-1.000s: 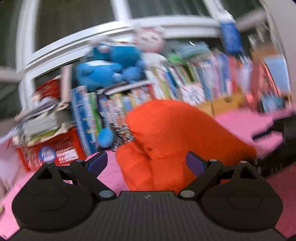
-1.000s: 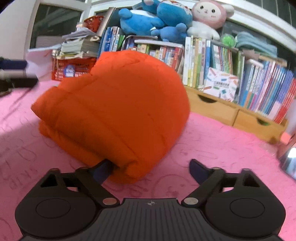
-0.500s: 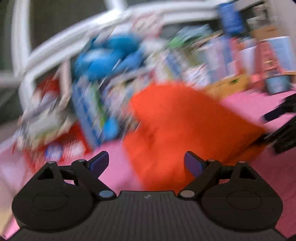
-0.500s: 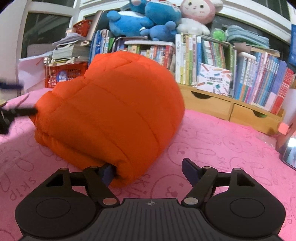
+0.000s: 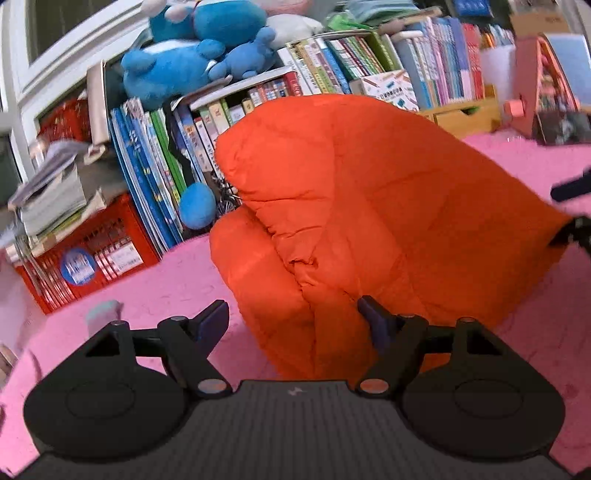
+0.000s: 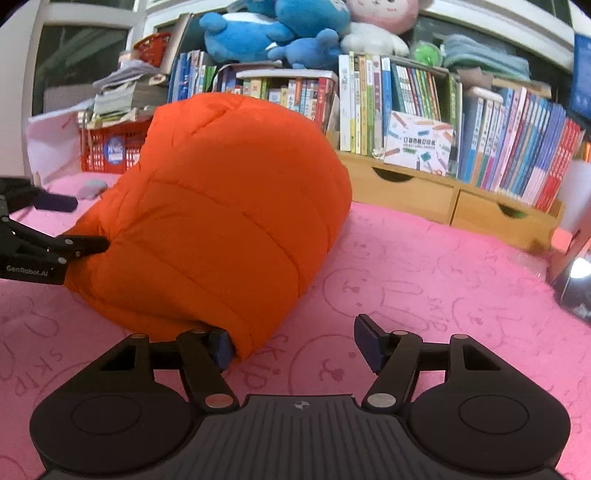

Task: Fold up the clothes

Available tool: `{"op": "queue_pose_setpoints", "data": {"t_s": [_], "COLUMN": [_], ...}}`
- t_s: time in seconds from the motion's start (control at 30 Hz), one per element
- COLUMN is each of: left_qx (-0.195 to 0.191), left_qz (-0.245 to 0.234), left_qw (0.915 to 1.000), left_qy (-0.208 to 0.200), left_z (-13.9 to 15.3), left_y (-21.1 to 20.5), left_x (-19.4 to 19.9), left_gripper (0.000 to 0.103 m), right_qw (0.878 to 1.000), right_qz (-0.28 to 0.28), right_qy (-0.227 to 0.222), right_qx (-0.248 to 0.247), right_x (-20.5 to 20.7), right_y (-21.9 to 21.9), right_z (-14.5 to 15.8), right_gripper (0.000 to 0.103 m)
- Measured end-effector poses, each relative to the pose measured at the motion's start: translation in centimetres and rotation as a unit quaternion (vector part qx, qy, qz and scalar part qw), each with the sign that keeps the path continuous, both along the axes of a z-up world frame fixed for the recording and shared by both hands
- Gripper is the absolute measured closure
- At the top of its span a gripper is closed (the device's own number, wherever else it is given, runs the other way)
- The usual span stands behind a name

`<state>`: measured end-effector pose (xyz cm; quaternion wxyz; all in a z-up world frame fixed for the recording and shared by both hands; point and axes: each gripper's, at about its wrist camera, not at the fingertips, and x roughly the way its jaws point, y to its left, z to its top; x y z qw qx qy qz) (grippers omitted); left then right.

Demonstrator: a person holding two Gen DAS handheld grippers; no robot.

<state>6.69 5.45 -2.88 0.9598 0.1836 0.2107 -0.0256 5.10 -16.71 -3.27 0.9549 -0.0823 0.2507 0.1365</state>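
A puffy orange jacket (image 5: 369, 206) lies bundled on the pink mat (image 5: 166, 280). My left gripper (image 5: 291, 321) is at its near end with the jaws closing. The right finger (image 5: 371, 321) digs into the padding while the left finger (image 5: 212, 321) stands clear over the mat. In the right wrist view the jacket (image 6: 229, 221) fills the left half. My right gripper (image 6: 293, 343) is at its near corner, jaws closing. Its left finger (image 6: 221, 347) is tucked under the corner and its right finger (image 6: 365, 339) is over bare mat. The left gripper's fingers (image 6: 85, 245) show at the jacket's far left side.
Behind the jacket stand packed bookshelves (image 6: 406, 103) with blue plush toys (image 6: 258, 33) on top, wooden drawers (image 6: 406, 188) and a red crate (image 5: 92, 251). A small grey item (image 5: 103, 314) lies on the mat at the left. A pink toy stand (image 5: 546, 81) is at the right.
The left gripper has come nearer and lower toward the jacket, and its jaws have narrowed. The right gripper's jaws have narrowed too; it has hardly moved.
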Motion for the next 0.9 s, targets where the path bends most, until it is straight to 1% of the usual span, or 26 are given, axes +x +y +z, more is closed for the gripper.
{"op": "queue_pose_setpoints", "data": {"t_s": [0.13,0.3,0.37,0.43,0.5,0.57,0.67,0.73,0.77,0.8,0.9], "left_qx": [-0.027,-0.035,-0.039,-0.042,-0.045,-0.05,-0.107,-0.138,-0.153,-0.158,-0.167], "left_qz": [0.004,0.004,0.004,0.005,0.007,0.007,0.022,0.027,0.029,0.032,0.038], "left_qw": [0.9996,0.9992,0.999,0.9988,0.9987,0.9985,0.9936,0.9892,0.9866,0.9854,0.9828], "left_qy": [0.013,0.021,0.023,0.023,0.022,0.018,0.027,0.042,0.049,0.056,0.069], "left_z": [0.1,0.1,0.1,0.1,0.2,0.3,0.7,1.2,1.4,1.7,2.5], "left_y": [0.9,1.2,1.3,1.4,1.5,1.6,2.2,2.6,2.8,2.8,2.8], "left_x": [-0.1,0.0,0.0,0.0,-0.1,-0.3,-0.8,-1.1,-1.3,-1.5,-2.0], "left_gripper": [0.023,0.022,0.02,0.019,0.019,0.019,0.019,0.018,0.013,0.007,0.0], "right_qw": [1.0,1.0,1.0,1.0,1.0,0.999,0.998,0.997,0.996,0.996,0.996], "right_qz": [-0.003,-0.002,-0.002,0.0,0.016,0.038,0.067,0.077,0.08,0.084,0.085], "right_qy": [0.0,-0.006,-0.004,0.001,0.001,-0.001,-0.007,-0.013,-0.013,-0.012,-0.008], "right_qx": [-0.002,-0.017,-0.017,-0.012,-0.011,-0.012,-0.017,-0.024,-0.027,-0.031,-0.031], "right_x": [0.1,-0.1,-0.1,-0.1,-0.6,-1.2,-2.2,-2.6,-2.6,-2.6,-2.6], "right_y": [-0.1,-0.1,-0.4,-0.7,-0.7,-0.7,-0.4,-0.1,0.1,0.3,0.7], "right_z": [0.0,0.0,0.0,0.0,0.0,0.1,0.1,0.2,0.2,0.2,0.1], "right_gripper": [0.033,0.029,0.025,0.025,0.024,0.021,0.013,0.008,0.007,0.007,0.005]}}
